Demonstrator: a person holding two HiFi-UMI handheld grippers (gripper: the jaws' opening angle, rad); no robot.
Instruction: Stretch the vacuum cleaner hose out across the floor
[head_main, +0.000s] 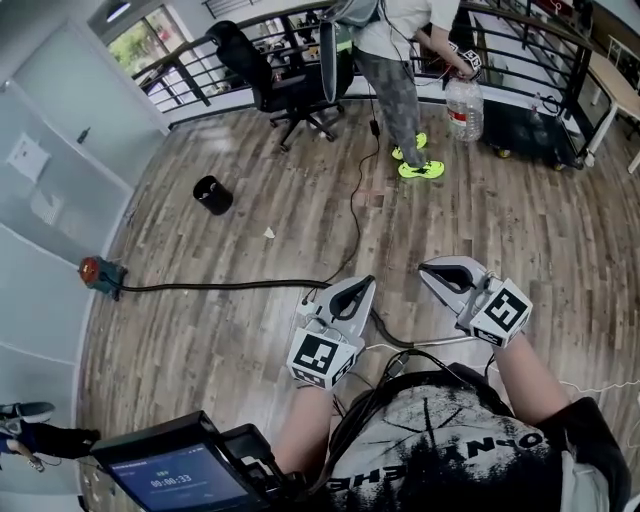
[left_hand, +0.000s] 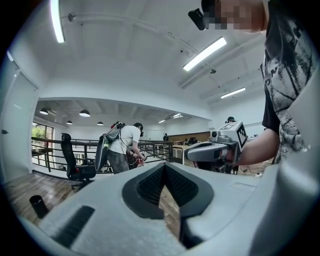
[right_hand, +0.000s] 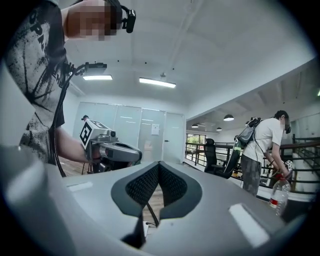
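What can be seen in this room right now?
long black vacuum hose: one, black, lying along the wooden floor, left of the grippers
red-orange end piece: one, at the hose's far-left end, by the wall
black cylindrical bin: one, standing on the floor
black office chair: one, by the railing
clear plastic water bottle: one, beside the second person
second person: one, grey trousers, neon-green shoes, standing near the railing
left gripper: one, grey, shut, empty
right gripper: one, grey, shut, empty
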